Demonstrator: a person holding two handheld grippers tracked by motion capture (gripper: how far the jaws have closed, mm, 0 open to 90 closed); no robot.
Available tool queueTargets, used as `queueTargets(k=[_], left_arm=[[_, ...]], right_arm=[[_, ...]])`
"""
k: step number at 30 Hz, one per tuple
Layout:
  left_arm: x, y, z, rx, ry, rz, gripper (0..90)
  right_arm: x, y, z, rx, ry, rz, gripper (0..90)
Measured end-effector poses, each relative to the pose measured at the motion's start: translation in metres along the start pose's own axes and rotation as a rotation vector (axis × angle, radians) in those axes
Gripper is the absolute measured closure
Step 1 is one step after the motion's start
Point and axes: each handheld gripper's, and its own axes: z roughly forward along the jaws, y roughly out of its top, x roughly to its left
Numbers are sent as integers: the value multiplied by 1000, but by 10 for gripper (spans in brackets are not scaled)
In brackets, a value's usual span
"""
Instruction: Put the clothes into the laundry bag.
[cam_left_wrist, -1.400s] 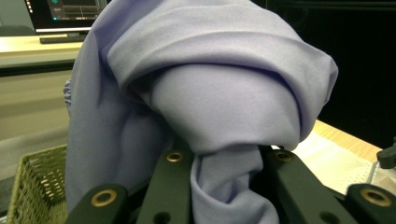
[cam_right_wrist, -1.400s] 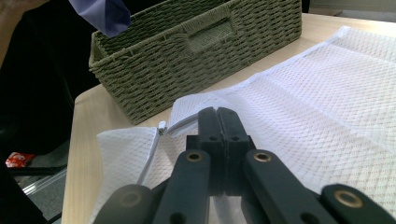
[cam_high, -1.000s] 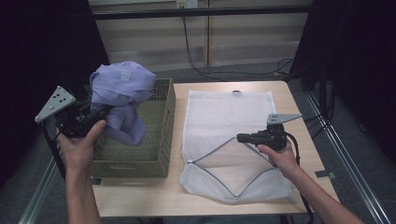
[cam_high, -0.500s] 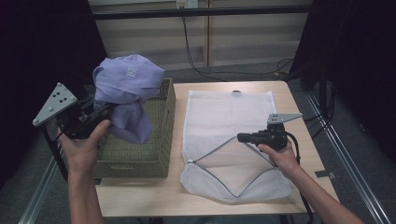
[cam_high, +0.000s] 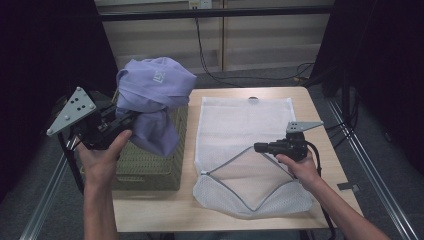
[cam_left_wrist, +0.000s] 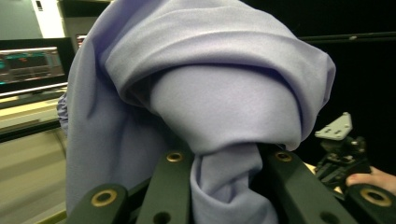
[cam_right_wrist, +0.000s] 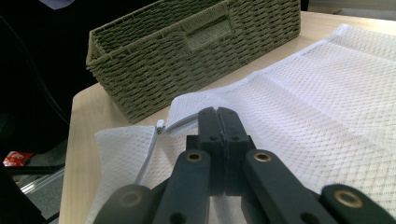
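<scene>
L gripper (cam_high: 117, 122) jaws clamp lilac cloth garment (cam_high: 152, 97) above olive woven basket (cam_high: 150, 162); white mesh zip bag's (cam_high: 245, 125) mouth lies rightward, lifted by R gripper's (cam_high: 260, 147) closed jaws.

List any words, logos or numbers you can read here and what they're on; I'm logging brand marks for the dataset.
Nothing reads clearly.
Lavender garment: a small pale mark, too blurred to read.
Monitor behind it in the left gripper view: glowing lines, too small to read.
Woven basket, mesh laundry bag: no lettering.
</scene>
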Motion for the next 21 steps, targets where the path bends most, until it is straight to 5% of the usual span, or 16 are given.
queueTargets(k=[5, 8, 13, 21], left_arm=[[-8, -1, 9, -14, -42, -11, 783], [-16, 0, 18, 5, -73, 24, 783], [-25, 0, 26, -16, -121, 1, 783], [-40, -4, 45, 21, -210, 8, 784]], right_arm=[[-1, 0, 0, -2, -2, 0, 897], [-1, 0, -1, -7, 0, 4, 897], [-1, 0, -1, -12, 6, 11, 897], [-3, 0, -2, -15, 9, 15, 897]])
